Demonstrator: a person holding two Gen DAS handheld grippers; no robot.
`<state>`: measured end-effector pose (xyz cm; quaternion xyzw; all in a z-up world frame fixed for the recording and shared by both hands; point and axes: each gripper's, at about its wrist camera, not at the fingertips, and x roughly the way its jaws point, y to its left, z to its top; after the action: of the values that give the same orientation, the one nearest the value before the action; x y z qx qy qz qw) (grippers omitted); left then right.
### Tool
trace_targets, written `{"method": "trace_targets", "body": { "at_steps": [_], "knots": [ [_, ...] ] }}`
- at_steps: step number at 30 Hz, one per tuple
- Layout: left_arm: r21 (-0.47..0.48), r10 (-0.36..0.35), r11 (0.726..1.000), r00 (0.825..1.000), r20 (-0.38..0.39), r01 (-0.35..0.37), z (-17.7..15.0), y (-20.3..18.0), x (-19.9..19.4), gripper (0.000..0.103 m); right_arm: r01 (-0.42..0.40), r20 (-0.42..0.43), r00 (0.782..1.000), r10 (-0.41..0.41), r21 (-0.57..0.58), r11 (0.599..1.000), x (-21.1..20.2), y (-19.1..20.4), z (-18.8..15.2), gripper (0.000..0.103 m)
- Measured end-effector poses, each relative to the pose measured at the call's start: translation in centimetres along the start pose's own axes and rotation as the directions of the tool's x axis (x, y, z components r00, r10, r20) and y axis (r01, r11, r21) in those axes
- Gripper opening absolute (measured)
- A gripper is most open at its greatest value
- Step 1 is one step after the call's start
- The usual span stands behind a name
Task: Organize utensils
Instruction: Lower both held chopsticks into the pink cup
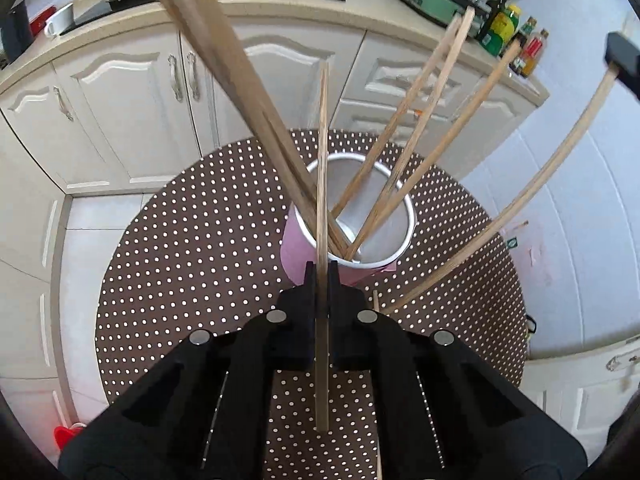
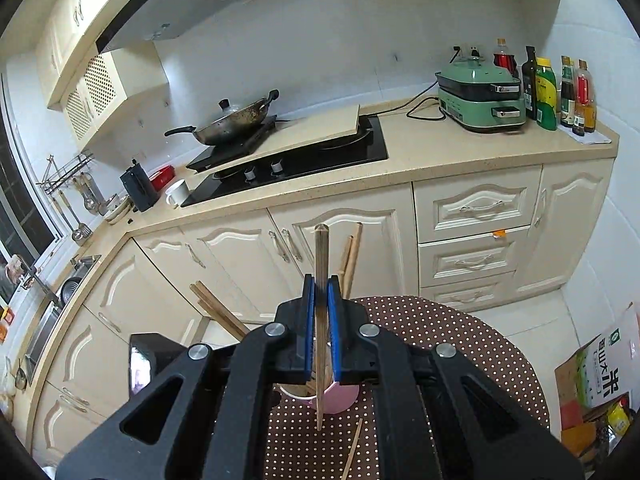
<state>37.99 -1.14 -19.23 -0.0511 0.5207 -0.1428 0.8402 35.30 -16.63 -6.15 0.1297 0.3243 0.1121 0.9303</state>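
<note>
Dotted table [image 1: 200, 240]: pink cup [image 1: 296, 256] holds several chopsticks; each gripper, left [image 1: 321, 276] and right [image 2: 321, 292], clamps one more; one loose chopstick [image 2: 354, 446] left.

Pale-wood chopsticks [image 1: 404, 152] are fanning from a pink cup [image 1: 298, 252] — brown tablecloth [image 1: 192, 248] showing white polka dots.

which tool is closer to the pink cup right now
Left. The left tool hangs just above the cup's rim, clamping one chopstick. The right tool holds another chopstick higher, with the cup mostly hidden beneath it.
</note>
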Motion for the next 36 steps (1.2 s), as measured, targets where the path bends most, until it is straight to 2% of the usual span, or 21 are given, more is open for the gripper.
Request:
{"method": "trace_targets", "body": {
  "at_steps": [7,12,15,20,25,29,36],
  "knots": [
    [-0.001,-0.012,1.000,0.999,0.036,0.012,-0.2,-0.8,-2.9,0.005,-0.004,0.035,0.999,0.003,0.012,1.000,-0.9,-0.2,0.7,0.005],
    [0.035,0.002,0.999,1.000,0.024,-0.003,-0.7,-1.5,-5.3,0.005,-0.014,0.073,0.997,0.014,0.006,1.000,-2.1,-0.2,1.6,0.005],
    [0.098,0.018,0.995,1.000,-0.025,-0.016,-1.5,-2.2,-6.5,0.005,-0.021,0.077,0.997,0.021,0.011,1.000,-2.3,-0.4,1.7,0.005],
    [0.112,0.022,0.994,0.996,-0.091,-0.011,-2.3,-2.6,-7.9,0.006,-0.019,0.094,0.995,0.017,0.021,1.000,-2.7,-0.3,1.4,0.005],
    [0.106,0.001,0.994,0.980,-0.198,0.021,-2.9,-3.2,-8.5,0.006,-0.021,0.112,0.994,0.020,0.006,1.000,-3.2,-0.2,1.9,0.005],
    [0.155,0.031,0.988,0.978,-0.208,0.001,-2.5,-4.0,-9.4,0.006,-0.021,0.122,0.992,0.020,0.005,1.000,-3.5,-0.5,2.5,0.005],
    [0.130,0.055,0.991,0.966,-0.251,-0.023,-0.2,-4.4,-9.3,0.006,-0.014,0.125,0.992,0.011,0.024,1.000,-3.2,-1.1,3.1,0.005]
  ]
}}
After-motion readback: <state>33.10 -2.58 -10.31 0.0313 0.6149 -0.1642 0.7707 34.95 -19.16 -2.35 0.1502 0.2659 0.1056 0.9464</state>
